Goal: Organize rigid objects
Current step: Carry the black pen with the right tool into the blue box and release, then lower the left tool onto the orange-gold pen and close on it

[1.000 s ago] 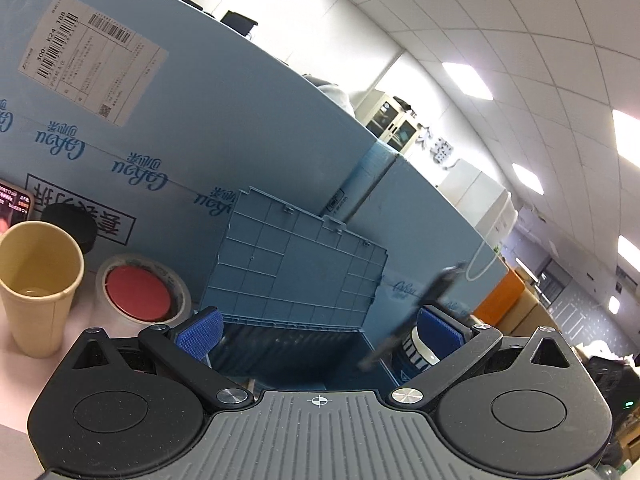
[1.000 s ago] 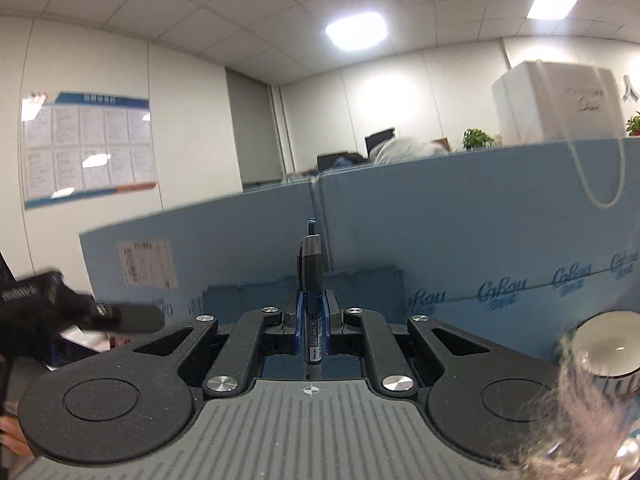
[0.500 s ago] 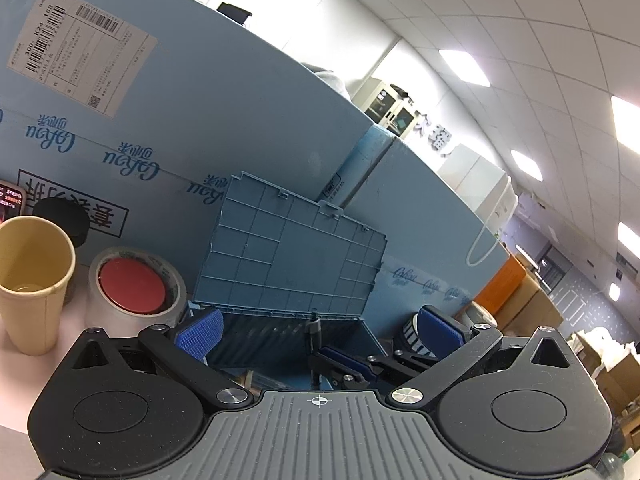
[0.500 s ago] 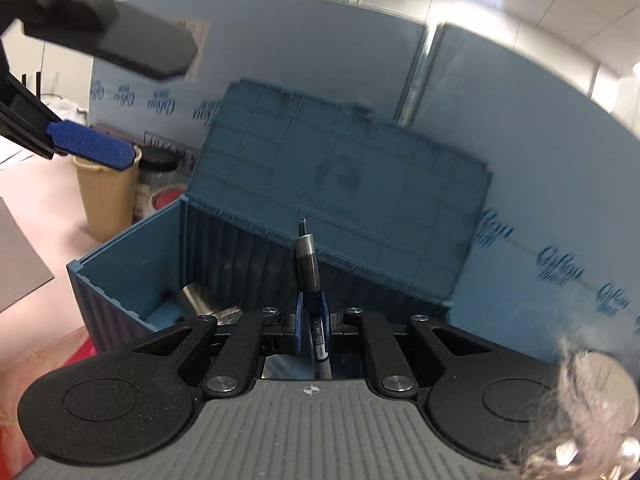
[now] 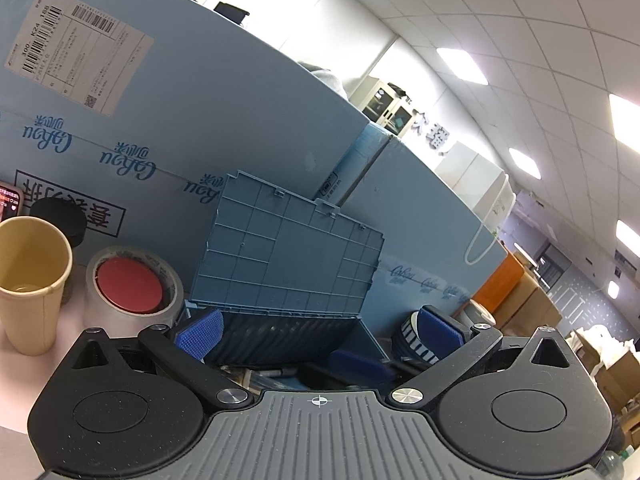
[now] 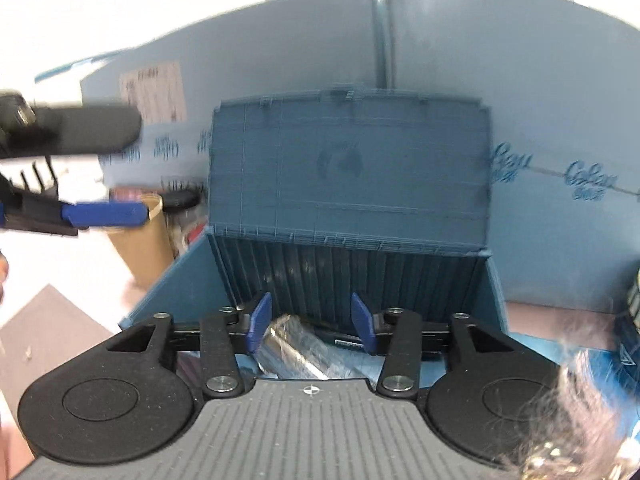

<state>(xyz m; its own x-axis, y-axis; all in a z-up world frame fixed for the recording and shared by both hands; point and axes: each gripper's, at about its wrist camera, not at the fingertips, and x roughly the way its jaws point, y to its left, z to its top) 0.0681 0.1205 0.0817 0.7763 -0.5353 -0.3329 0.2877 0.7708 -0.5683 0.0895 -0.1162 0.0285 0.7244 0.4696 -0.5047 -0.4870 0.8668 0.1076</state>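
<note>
My right gripper [image 6: 311,322] hangs over the blue box [image 6: 494,292], jaws opening, nothing pinched; the pen [image 6: 343,338] lies inside the box beside a silver cylinder [image 6: 294,346]. My left gripper [image 5: 320,330] gapes wide, empty, before the box.

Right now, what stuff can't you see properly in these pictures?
- Floor of the blue box: both views, gripper bodies cover most of it.
- Pen: right wrist view, only a short piece shows behind the opening right gripper.
- Shiny object: right wrist view, blurred and partly covered.
- Paper label: left wrist view, print too small.
- Phone: cut by the left edge.
</note>
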